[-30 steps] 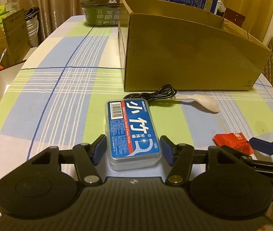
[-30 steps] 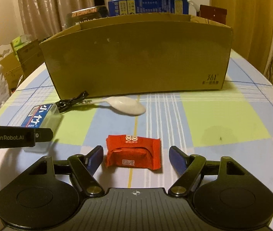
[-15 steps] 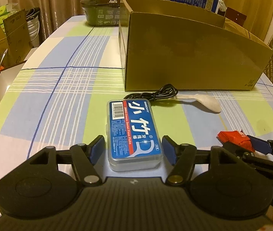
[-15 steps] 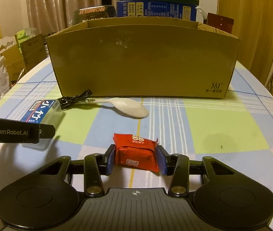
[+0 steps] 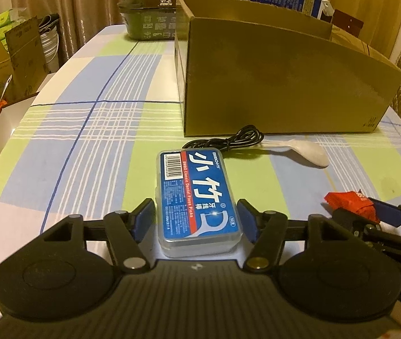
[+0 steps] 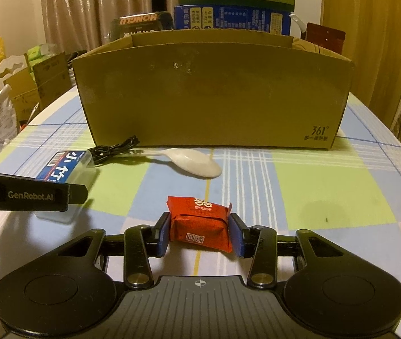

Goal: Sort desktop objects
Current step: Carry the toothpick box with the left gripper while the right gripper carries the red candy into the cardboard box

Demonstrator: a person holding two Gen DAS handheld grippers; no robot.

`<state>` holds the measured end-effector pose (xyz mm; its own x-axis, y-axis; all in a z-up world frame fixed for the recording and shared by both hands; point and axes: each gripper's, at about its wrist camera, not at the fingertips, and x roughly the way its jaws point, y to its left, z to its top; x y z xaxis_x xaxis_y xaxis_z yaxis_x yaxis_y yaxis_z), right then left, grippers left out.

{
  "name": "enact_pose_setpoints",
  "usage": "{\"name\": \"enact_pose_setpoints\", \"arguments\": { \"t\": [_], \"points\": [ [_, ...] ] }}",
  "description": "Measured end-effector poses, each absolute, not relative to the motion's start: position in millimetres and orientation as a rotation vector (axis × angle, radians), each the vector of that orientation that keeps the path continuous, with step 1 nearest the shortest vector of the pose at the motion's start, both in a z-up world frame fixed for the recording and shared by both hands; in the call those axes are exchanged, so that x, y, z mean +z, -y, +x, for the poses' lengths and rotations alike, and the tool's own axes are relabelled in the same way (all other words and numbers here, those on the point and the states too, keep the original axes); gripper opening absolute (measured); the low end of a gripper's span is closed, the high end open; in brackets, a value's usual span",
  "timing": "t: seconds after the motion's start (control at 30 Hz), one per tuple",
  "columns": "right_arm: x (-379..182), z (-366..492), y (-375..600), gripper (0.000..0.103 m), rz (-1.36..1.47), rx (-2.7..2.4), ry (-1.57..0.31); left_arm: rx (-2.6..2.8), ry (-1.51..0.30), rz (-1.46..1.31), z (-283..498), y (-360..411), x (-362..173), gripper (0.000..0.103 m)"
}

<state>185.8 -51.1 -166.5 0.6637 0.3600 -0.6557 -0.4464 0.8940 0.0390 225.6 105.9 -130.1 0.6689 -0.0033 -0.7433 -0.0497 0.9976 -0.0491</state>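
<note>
I have the red snack packet (image 6: 200, 223) pinched between the pads of my right gripper (image 6: 199, 233), both blue faces pressed against its sides; whether it has left the cloth yet I cannot tell. In my left wrist view the floss pick box (image 5: 197, 197) lies flat on the checked tablecloth (image 5: 101, 130) with my left gripper (image 5: 197, 221) straddling its near end, jaws spread and a sliver of gap showing on each side, so that grasp is not made.

Just beyond the floss pick box, a coiled black cable (image 5: 228, 141) and a white spoon (image 5: 305, 152) lie touching each other, close against the front wall of the cardboard box (image 6: 214, 96). That box looks like the place things go, though I cannot see inside it from either camera, so I cannot say whether anything is already in there.

By my reading the sort is at an early stage: four loose items are in sight on the table, one is gripped, one is bracketed, and two are untouched. What remains is closing on the floss pick box, carrying both over the tall front wall, then collecting the cable and the spoon.
</note>
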Motion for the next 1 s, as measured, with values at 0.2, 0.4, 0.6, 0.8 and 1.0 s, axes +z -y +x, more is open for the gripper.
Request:
{"name": "enact_pose_setpoints", "arguments": {
  "t": [0.2, 0.4, 0.6, 0.8, 1.0],
  "points": [
    [-165, 185, 52, 0.039, -0.123, 0.462, -0.716, 0.036, -0.838, -0.061, 224, -102, -128, 0.052],
    [-158, 184, 57, 0.039, -0.116, 0.456, -0.701, 0.021, -0.831, -0.089, 217, -99, -123, 0.051],
    [-147, 183, 65, 0.039, -0.105, 0.454, -0.682, 0.004, -0.819, -0.085, 207, -93, -117, 0.051],
    [-130, 184, 78, 0.038, -0.090, 0.440, -0.667, 0.016, -0.784, -0.095, 204, -91, -98, 0.051],
    [-108, 182, 91, 0.038, -0.082, 0.438, -0.635, 0.022, -0.746, -0.125, 190, -82, -72, 0.051]
  ]
}}
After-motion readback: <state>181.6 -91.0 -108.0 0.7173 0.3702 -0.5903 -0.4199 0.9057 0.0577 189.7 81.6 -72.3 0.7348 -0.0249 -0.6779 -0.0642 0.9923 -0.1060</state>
